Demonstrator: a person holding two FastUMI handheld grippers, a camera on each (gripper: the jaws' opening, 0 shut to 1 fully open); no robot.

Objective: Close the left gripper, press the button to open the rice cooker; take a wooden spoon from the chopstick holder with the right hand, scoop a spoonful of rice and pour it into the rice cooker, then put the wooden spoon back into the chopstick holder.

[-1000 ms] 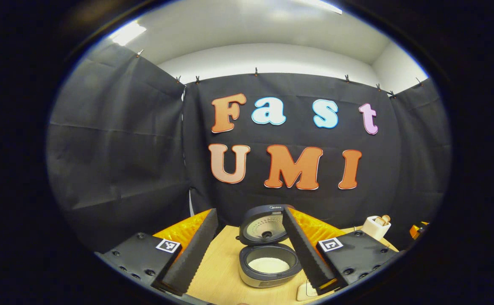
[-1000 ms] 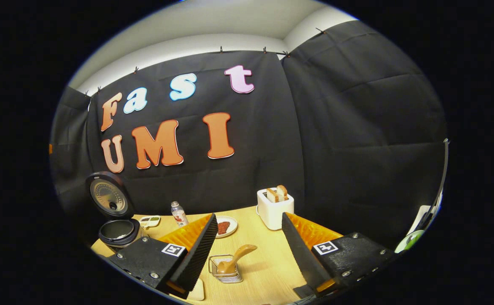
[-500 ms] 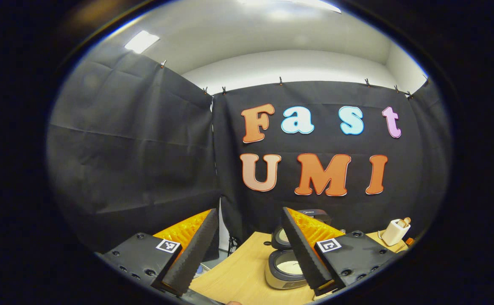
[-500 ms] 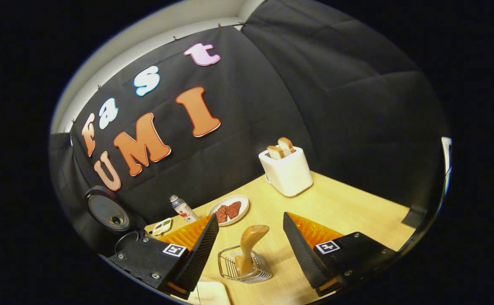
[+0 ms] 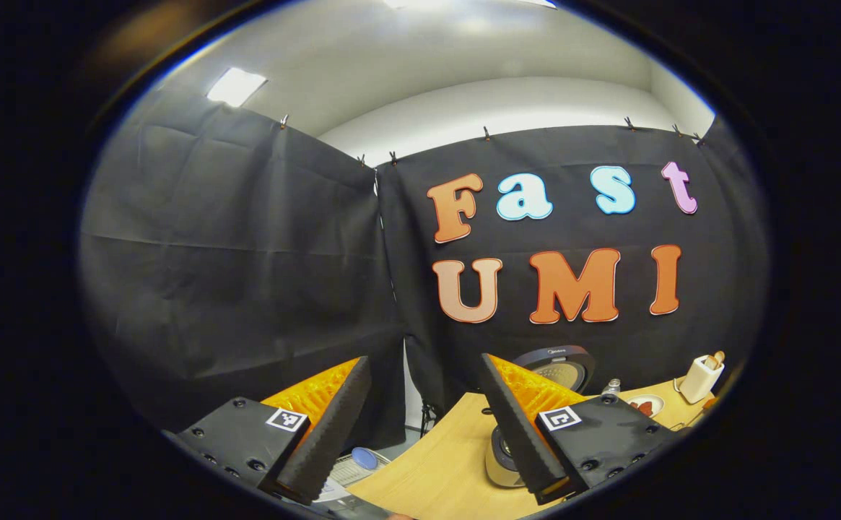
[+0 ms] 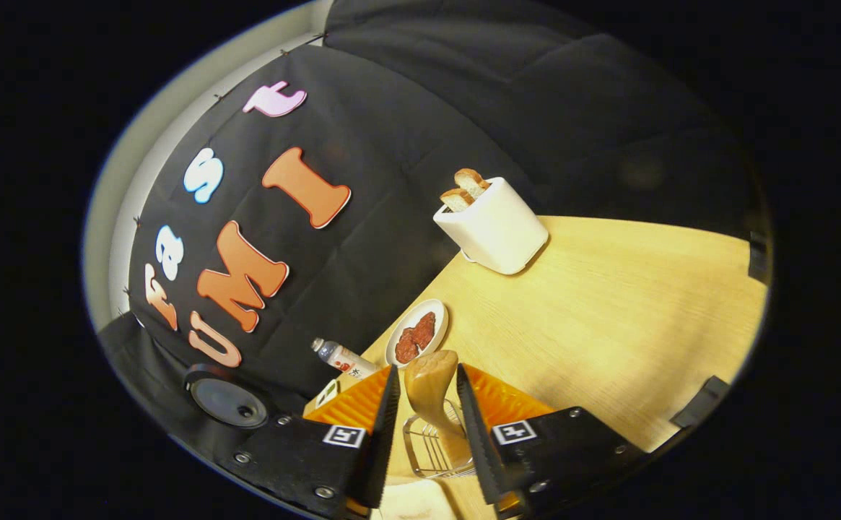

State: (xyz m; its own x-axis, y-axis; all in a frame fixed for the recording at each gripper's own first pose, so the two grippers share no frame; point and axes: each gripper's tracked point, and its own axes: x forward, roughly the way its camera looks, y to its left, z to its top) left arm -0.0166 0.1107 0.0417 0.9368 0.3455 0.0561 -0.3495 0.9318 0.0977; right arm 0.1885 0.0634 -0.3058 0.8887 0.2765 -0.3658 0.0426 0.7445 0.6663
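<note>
In the right gripper view, the wooden spoon point(image 6: 431, 386) stands handle-up in the wire chopstick holder point(image 6: 427, 451). My right gripper point(image 6: 427, 370) is shut on the handle, one finger on each side. The rice cooker's open lid point(image 6: 227, 399) shows far left, its pot hidden behind my finger. In the left gripper view, my left gripper point(image 5: 424, 361) hangs open and holds nothing, off the table's left end. Its right finger covers most of the rice cooker point(image 5: 498, 456), whose raised lid point(image 5: 556, 363) shows behind.
On the wooden table point(image 6: 608, 325) stand a white toaster point(image 6: 496, 224) with bread slices, a plate of red food point(image 6: 418, 334), a lying bottle point(image 6: 341, 355) and a small dish point(image 6: 326, 393). The table's left edge point(image 5: 420, 462) drops to the floor.
My right gripper has tilted down over the holder and its fingers have shut on the spoon handle. The left gripper has swung left, so the cooker has slid right behind its finger.
</note>
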